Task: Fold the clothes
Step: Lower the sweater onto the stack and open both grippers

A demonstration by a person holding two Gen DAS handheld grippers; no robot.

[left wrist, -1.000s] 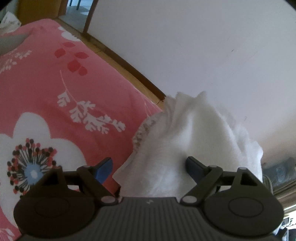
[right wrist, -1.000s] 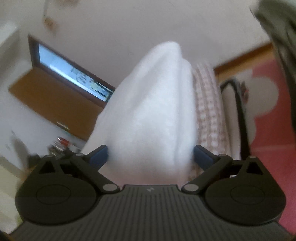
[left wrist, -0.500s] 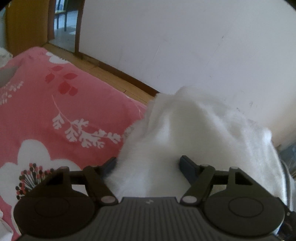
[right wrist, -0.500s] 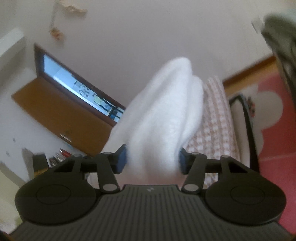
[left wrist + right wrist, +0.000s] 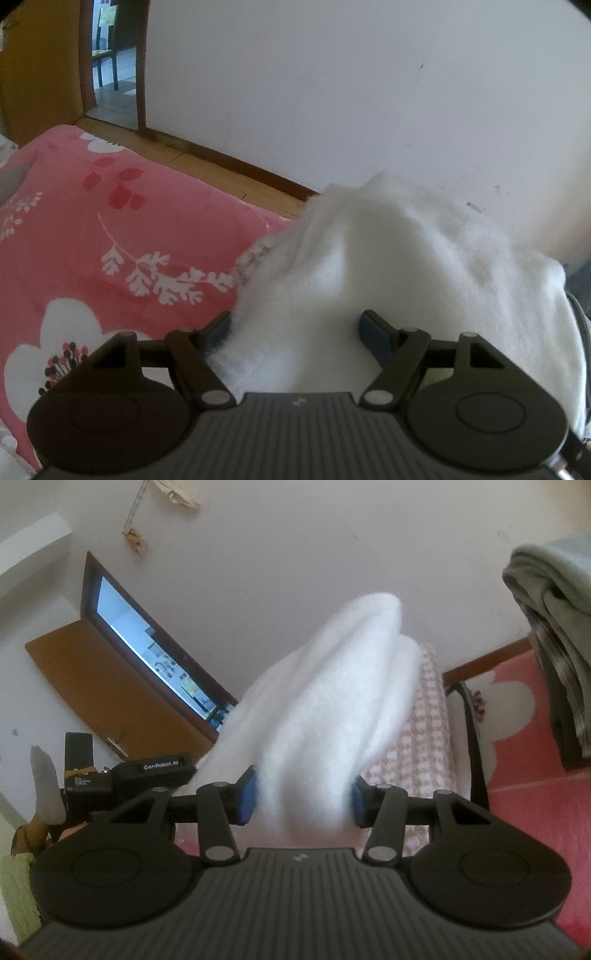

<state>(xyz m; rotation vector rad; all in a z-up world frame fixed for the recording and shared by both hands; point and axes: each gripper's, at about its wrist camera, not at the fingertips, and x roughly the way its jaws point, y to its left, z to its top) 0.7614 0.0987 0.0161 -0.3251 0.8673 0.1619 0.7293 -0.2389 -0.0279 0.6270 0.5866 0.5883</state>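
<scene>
Above the near edge of the bed, a white fleecy garment [image 5: 388, 280] hangs bunched between the two claws, clear of the pink flowered bedspread [image 5: 122, 236]. The left gripper [image 5: 295, 328] has its jaws part-closed on a thick wad of the cloth; the right gripper [image 5: 301, 801] pinches a narrower fold, jaws pressed into the pile on both sides. The cloth looks light, soft and limp, with no stiffness of its own, so it will probably sag and slump wherever it is not held. Its fluffy pile should resist slipping. Hems or corners would likely serve better than mid-cloth bunches, though no clean edge shows here. A checked pink cloth [image 5: 424, 746] lies beyond it, and a grey-green garment [image 5: 554, 635] shows at the right. White walls [image 5: 332, 92], a wooden floor strip [image 5: 207, 162] and an open doorway [image 5: 114, 62] bound the room.
</scene>
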